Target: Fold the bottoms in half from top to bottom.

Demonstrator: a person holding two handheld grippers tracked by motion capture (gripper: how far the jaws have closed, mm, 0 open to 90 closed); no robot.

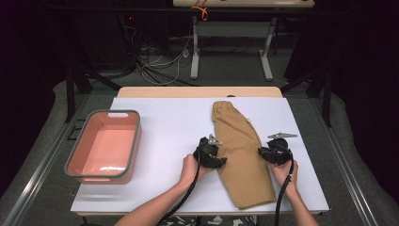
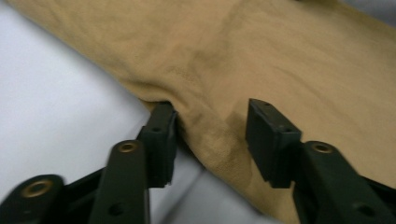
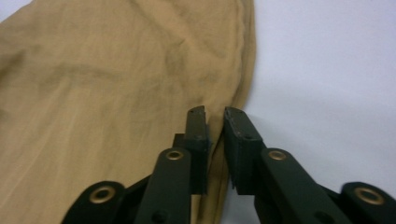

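Note:
Tan trousers point(image 1: 237, 150) lie folded lengthwise on the white table point(image 1: 164, 127), waistband at the far end. My left gripper point(image 1: 220, 161) sits at the cloth's left edge. In the left gripper view the left gripper point(image 2: 212, 116) is open, its jaws astride the edge of the trousers point(image 2: 243, 51), one low beside the fold and one over the cloth. My right gripper point(image 1: 261, 151) is at the cloth's right edge. In the right gripper view the right gripper point(image 3: 215, 116) is shut on the hem of the trousers point(image 3: 107, 84).
A pink basin with a grey rim point(image 1: 134, 141) stands empty on the table's left side. White table surface shows between the basin and the trousers. Beyond the table's far edge are cables on the floor and a second table's legs point(image 1: 194, 52).

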